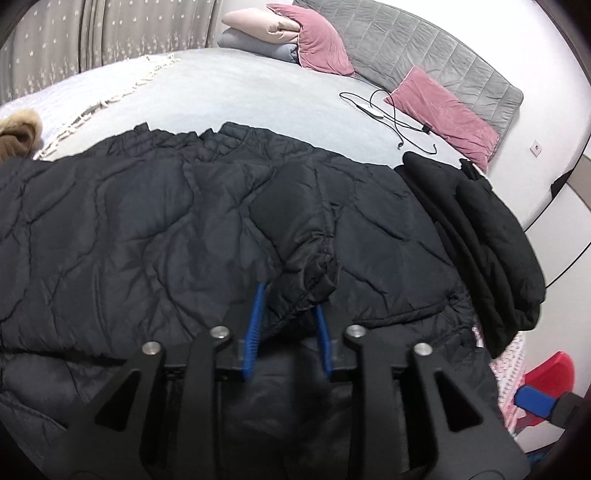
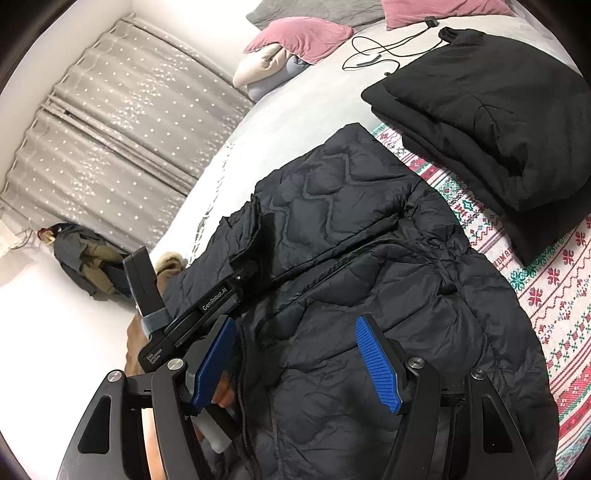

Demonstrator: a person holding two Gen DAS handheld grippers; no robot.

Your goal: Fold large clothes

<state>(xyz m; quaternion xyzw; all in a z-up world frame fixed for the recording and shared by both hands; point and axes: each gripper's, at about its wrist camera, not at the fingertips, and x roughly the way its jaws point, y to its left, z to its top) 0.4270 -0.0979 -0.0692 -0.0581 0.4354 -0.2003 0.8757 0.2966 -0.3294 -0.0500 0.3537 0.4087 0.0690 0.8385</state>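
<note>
A dark quilted jacket (image 1: 147,221) lies spread on the bed; it also fills the right wrist view (image 2: 369,258). My left gripper (image 1: 288,299) is shut on the jacket's sleeve cuff (image 1: 310,269), which is folded over the jacket's body. My right gripper (image 2: 295,332) is open and empty, its blue pads (image 2: 376,362) hovering just above the jacket's front near the zipper. The left gripper's body (image 2: 199,306) shows at the jacket's left side in the right wrist view.
A folded black garment (image 1: 480,240) lies right of the jacket, also in the right wrist view (image 2: 498,122). A patterned red-and-white blanket (image 2: 554,295) lies under it. Pink pillows (image 1: 443,110), a cable (image 1: 391,118) and folded bedding (image 1: 258,33) sit further up the bed. A brown coat (image 1: 18,136) lies at left.
</note>
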